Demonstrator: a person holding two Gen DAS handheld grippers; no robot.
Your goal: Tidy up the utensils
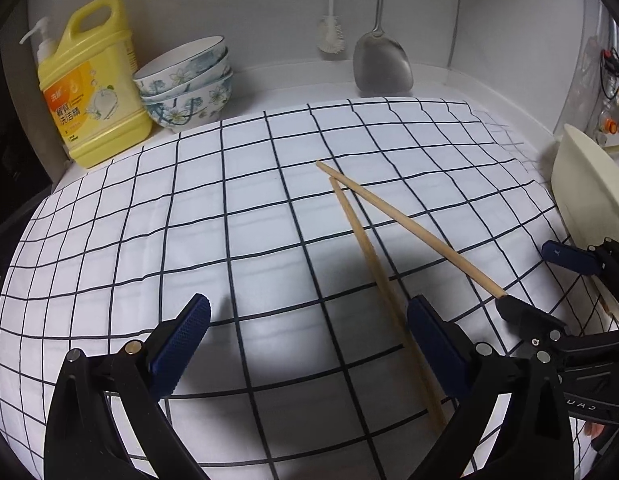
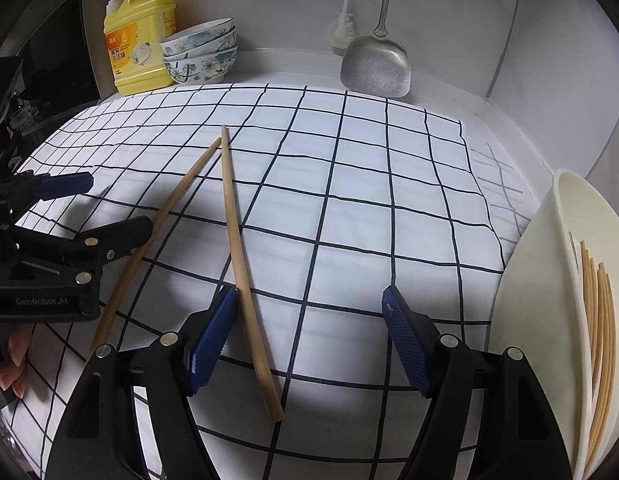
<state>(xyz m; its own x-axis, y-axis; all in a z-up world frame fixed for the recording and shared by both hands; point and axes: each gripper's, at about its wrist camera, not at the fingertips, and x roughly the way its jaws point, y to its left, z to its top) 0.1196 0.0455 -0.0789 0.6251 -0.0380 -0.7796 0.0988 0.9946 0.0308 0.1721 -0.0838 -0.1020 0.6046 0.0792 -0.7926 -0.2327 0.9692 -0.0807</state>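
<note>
Both hand-held grippers, left (image 1: 309,344) and right (image 2: 309,336), gape released over two chopsticks (image 2: 245,264) at centre frame; closing off-centre could roll one away.

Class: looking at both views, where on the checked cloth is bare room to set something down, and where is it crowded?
Free: the wide cloth between the yellow detergent jug, stacked bowls and two chopsticks; also the patch below the spatula. Crowded: around the chopsticks, between both tongs, and beside the cream holder.
</note>
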